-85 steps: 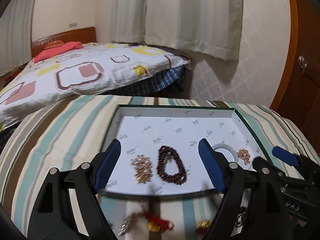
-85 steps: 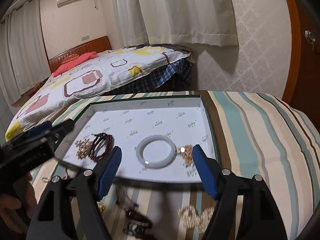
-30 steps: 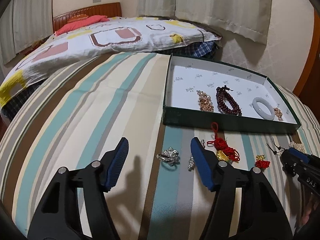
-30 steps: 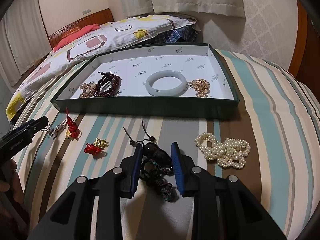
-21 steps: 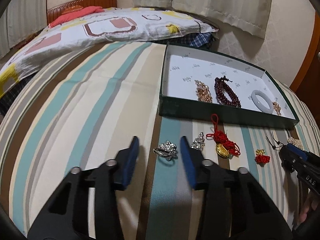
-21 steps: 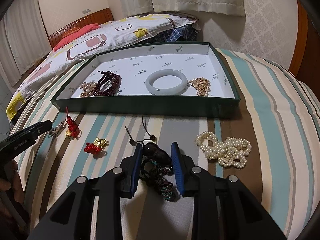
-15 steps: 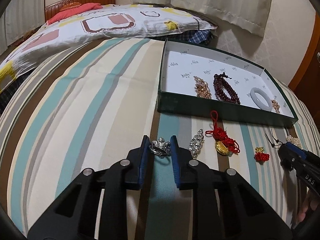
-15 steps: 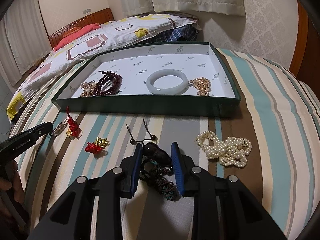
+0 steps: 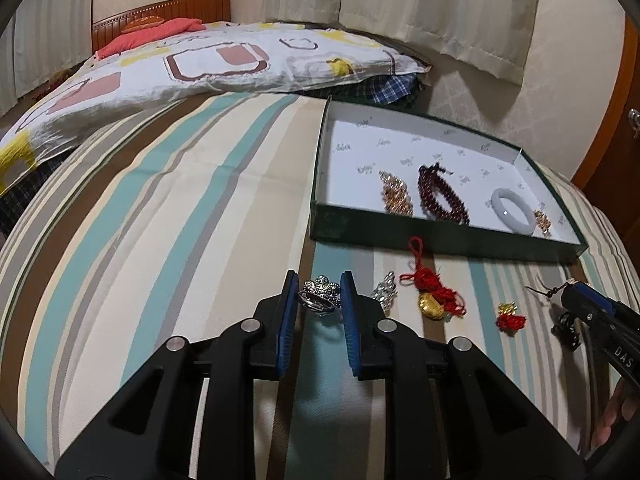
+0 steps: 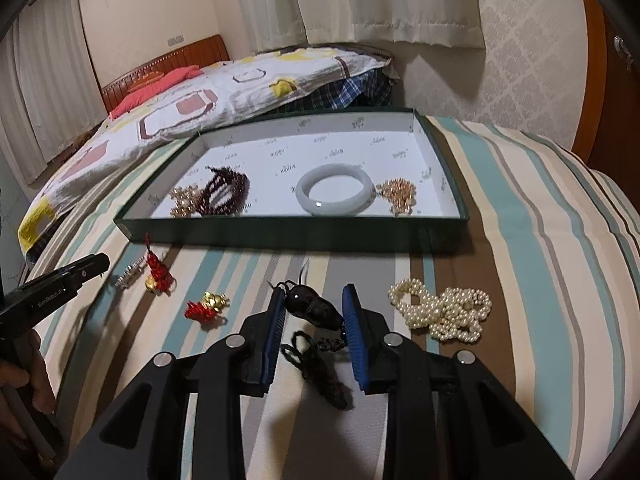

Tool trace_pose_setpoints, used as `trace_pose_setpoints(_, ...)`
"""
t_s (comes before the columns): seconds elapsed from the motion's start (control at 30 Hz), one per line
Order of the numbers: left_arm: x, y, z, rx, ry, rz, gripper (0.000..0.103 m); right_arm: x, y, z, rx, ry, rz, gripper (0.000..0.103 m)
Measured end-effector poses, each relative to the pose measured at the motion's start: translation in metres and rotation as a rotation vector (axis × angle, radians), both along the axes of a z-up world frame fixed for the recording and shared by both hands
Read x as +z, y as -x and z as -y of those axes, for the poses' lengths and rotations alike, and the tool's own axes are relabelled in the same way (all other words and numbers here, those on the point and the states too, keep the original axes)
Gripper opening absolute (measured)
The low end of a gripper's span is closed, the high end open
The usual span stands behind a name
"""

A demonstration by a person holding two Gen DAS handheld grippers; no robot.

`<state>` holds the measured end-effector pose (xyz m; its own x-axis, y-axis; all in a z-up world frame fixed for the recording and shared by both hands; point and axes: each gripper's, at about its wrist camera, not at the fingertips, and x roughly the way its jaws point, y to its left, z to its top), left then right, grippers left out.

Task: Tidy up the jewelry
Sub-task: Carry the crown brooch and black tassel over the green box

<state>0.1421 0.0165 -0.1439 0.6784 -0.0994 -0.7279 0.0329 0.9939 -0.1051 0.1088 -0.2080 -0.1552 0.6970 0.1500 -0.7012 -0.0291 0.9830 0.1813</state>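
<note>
Left wrist view: the left gripper [image 9: 319, 294] had its jaws drawn narrow, clamping a silver ring [image 9: 319, 300] on the striped cloth [image 9: 168, 216], short of the green tray [image 9: 440, 240].

Right wrist view: the right gripper [image 10: 313, 304] gripped a dark bead pendant [image 10: 310, 307] between narrow jaws, beside the pearl necklace [image 10: 444, 312].

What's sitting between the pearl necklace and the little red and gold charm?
The right claw, closed around a dark pendant, sits between the pearl necklace and the small red and gold charm, in the right wrist view.

Left tongs [image 9: 319, 284] now around ring [image 9: 318, 298]
</note>
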Motion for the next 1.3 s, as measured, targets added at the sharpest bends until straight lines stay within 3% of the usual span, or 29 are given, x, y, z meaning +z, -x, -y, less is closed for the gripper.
trace_pose_setpoints(0.37, 0.047, -0.006, 0.012, -0.029, 0.057, 0.108, 0.021, 0.044, -0.003, 0.007, -0.020, -0.023, 0.122, 0.030)
trace_pose_setpoints(0.57, 0.069, -0.031, 0.026, -0.057, 0.086, 0.161, 0.021, 0.067, -0.024, 0.016, -0.037, -0.011, 0.192, 0.030)
trace_pose_setpoints(0.77, 0.078, -0.067, 0.042, -0.067, 0.066, 0.212, 0.021, 0.082, -0.055, 0.028, -0.052, 0.013, 0.259, 0.030)
trace_pose_setpoints(0.97, 0.068, -0.112, 0.054, -0.061, 0.034, 0.205, 0.021, 0.072, -0.093, 0.039, -0.066, 0.028, 0.262, 0.030)
trace_pose_setpoints(1.3, 0.027, -0.169, 0.063, -0.049, -0.022, 0.105, 0.021, 0.028, -0.137, 0.048, -0.087, 0.055, 0.148, 0.030)
